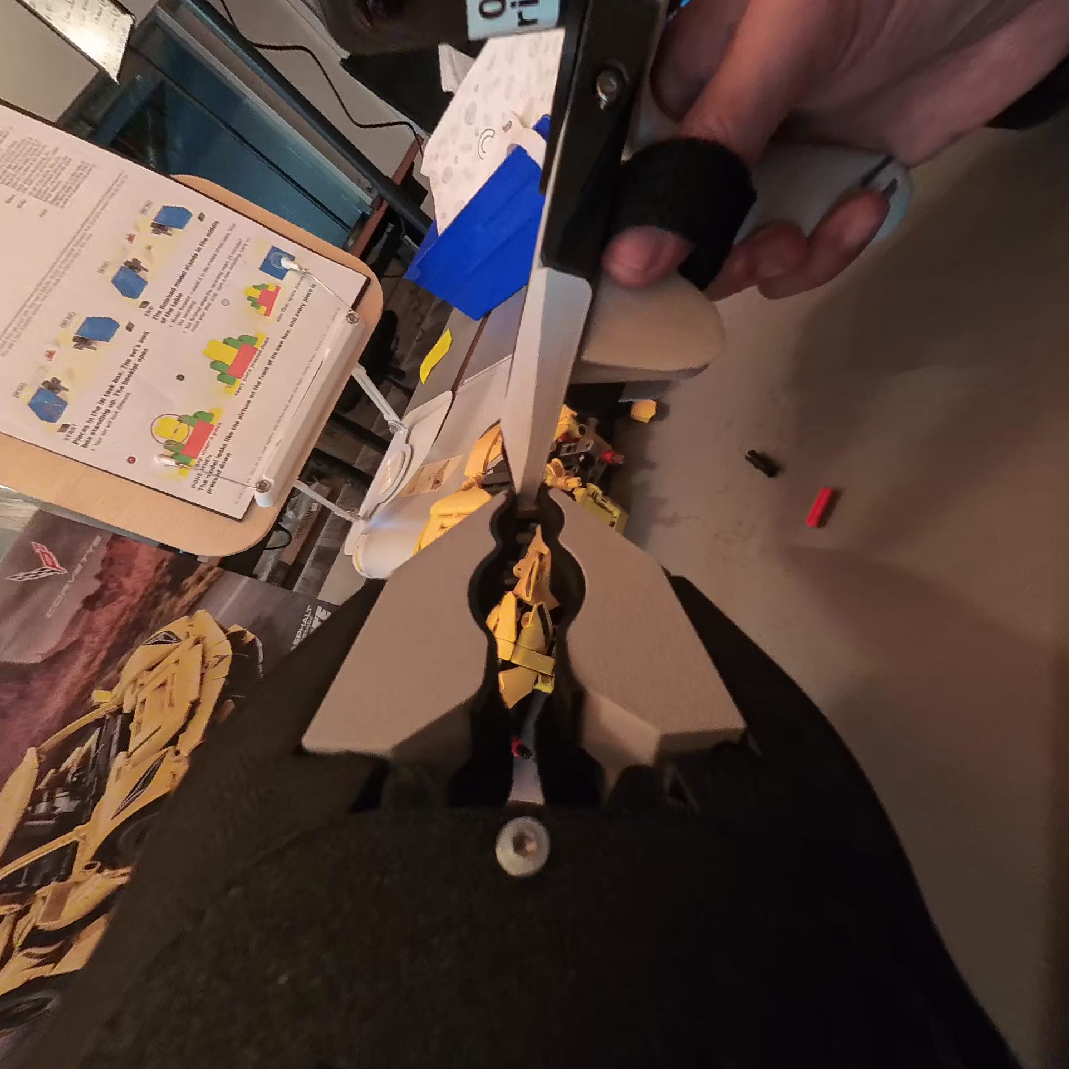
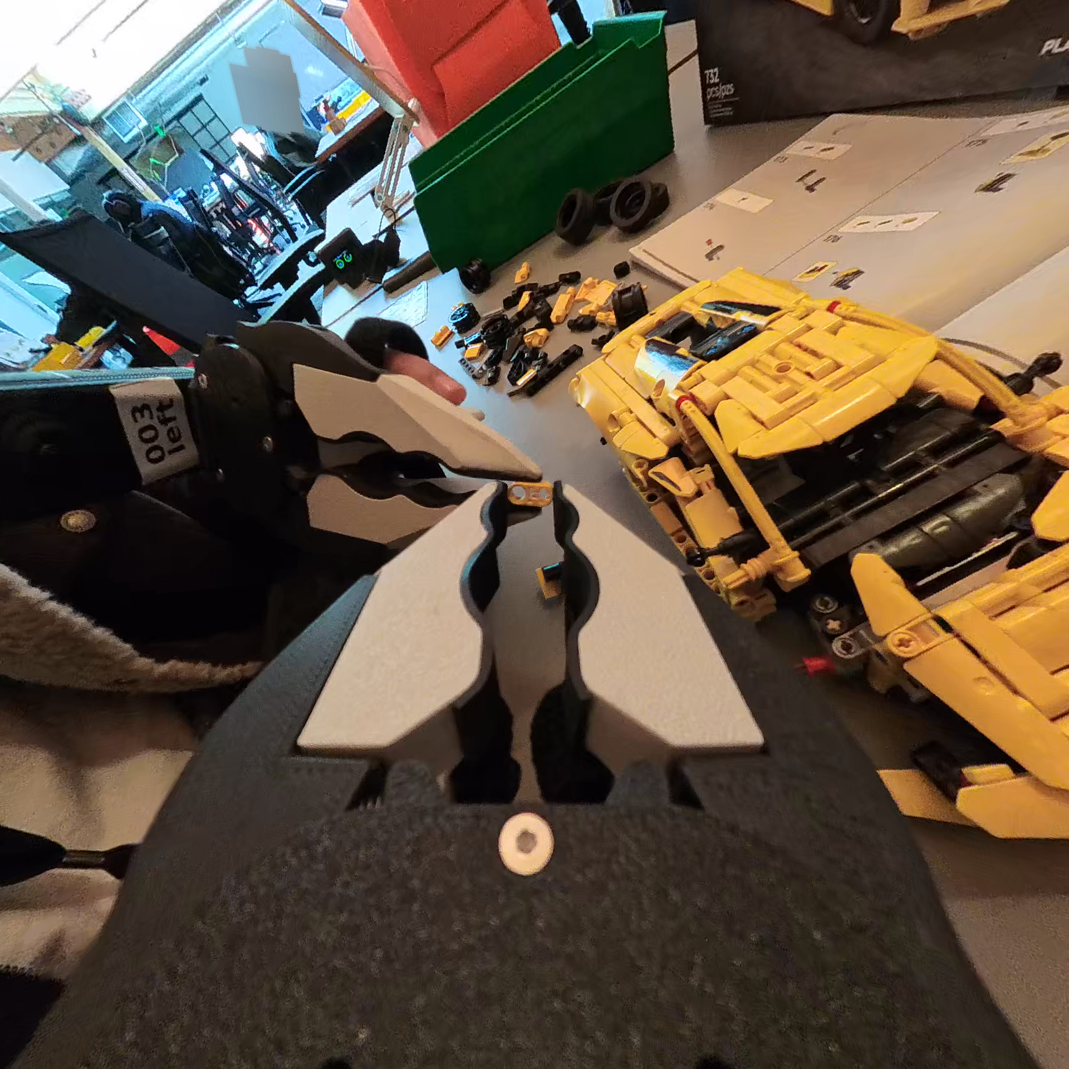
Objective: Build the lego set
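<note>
A small yellow beam with holes [image 2: 529, 495] sits between the fingertips of my right gripper [image 2: 527, 491], which is shut on it just above the table. My left gripper [image 2: 515, 479] comes in from the left and its closed tips meet the same beam. In the left wrist view my left gripper [image 1: 526, 503] is nearly closed on something small and dark, and a right gripper finger [image 1: 544, 376] touches it from above. The part-built yellow car [image 2: 810, 416] lies to the right and also shows behind the left gripper's fingers [image 1: 526, 625].
Loose yellow and black parts [image 2: 532, 335] and tyres [image 2: 613, 208] lie by a green bin [image 2: 538, 162]. The open booklet [image 2: 867, 202] and set box [image 2: 867, 58] are at the back. A yellow-black piece [image 2: 548, 578], a red piece [image 1: 820, 507] and a black pin [image 1: 761, 463] lie loose. Only a small space, under 4 cm, lies between the two pairs of fingers. Between my left fingertips and the red piece [image 1: 820, 507] there is roughly 10 cm.
</note>
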### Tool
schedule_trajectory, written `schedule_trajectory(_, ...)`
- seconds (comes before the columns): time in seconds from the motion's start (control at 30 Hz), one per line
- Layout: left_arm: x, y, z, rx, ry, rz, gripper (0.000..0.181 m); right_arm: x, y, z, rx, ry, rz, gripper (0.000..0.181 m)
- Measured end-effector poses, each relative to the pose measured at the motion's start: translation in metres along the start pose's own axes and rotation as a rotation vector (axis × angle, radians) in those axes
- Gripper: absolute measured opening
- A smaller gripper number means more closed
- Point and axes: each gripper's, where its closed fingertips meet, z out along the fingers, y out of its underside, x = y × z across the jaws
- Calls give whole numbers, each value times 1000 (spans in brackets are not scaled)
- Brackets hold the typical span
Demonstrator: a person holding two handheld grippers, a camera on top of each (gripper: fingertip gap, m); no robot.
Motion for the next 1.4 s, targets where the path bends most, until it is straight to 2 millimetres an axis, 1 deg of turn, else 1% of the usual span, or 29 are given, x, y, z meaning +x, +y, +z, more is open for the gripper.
schedule_trajectory(0.07, 2, 3, 2, -18, 0, 21, 7, -3, 3, 2, -23, -4, -26, 14)
schedule_trajectory(0.13, 4, 6, 3, -34, 2, 41, 7, -1, 5, 3, -39, 16, -41, 14)
schedule_trajectory(0.3, 2, 4, 2, -27, -12, 68, 7, -3, 2, 1, -24, -10, -19, 14)
schedule_trajectory(0.57, 0, 6, 1, -66, -39, 114, 7, 0, 2, 2, -35, 35, -48, 13)
schedule_trajectory(0.67, 3, 8, 0, -67, -11, 83, 7, 0, 5, 3, -39, 2, -15, 14)
schedule_trajectory(0.73, 2, 4, -2, -32, 13, -1, 7, -2, 2, 1, -20, -29, -28, 15)
schedule_trajectory(0.77, -1, 1, -4, 0, 30, -79, 7, -2, -3, -3, 0, -32, -41, 21)
schedule_trajectory(0.8, -7, -3, -6, 34, 41, -175, 7, 1, -10, -8, 32, -21, -63, 23)
schedule_trajectory(0.87, -22, -5, -12, 107, 82, -394, 7, 7, -21, -24, 91, 11, -136, 24)
schedule_trajectory(0.93, -33, -6, -18, 189, 157, -632, 7, 17, -24, -36, 101, 63, -228, 27)
schedule_trajectory(1.0, -43, -9, -24, 278, 234, -830, 7, 27, -15, -40, 41, 125, -346, 35)
schedule_trajectory(1.07, -49, -13, -30, 358, 296, -959, 7, 30, -4, -38, -35, 153, -412, 47)
schedule_trajectory(1.1, -50, -15, -32, 380, 325, -997, 7, 30, 0, -36, -65, 163, -426, 48)
schedule_trajectory(1.17, -47, -14, -32, 386, 365, -1044, 7, 26, 7, -33, -108, 157, -445, 43)
schedule_trajectory(1.23, -42, -15, -30, 381, 416, -1078, 7, 23, 14, -34, -148, 145, -477, 35)
schedule_trajectory(1.3, -28, -20, -29, 371, 516, -1105, 6, 18, 31, -38, -236, 84, -503, 20)
schedule_trajectory(1.33, -23, -22, -28, 364, 550, -1113, 6, 15, 41, -40, -274, 52, -504, 19)
schedule_trajectory(1.4, -14, -24, -28, 346, 574, -1064, 7, 13, 59, -43, -340, 10, -502, 18)
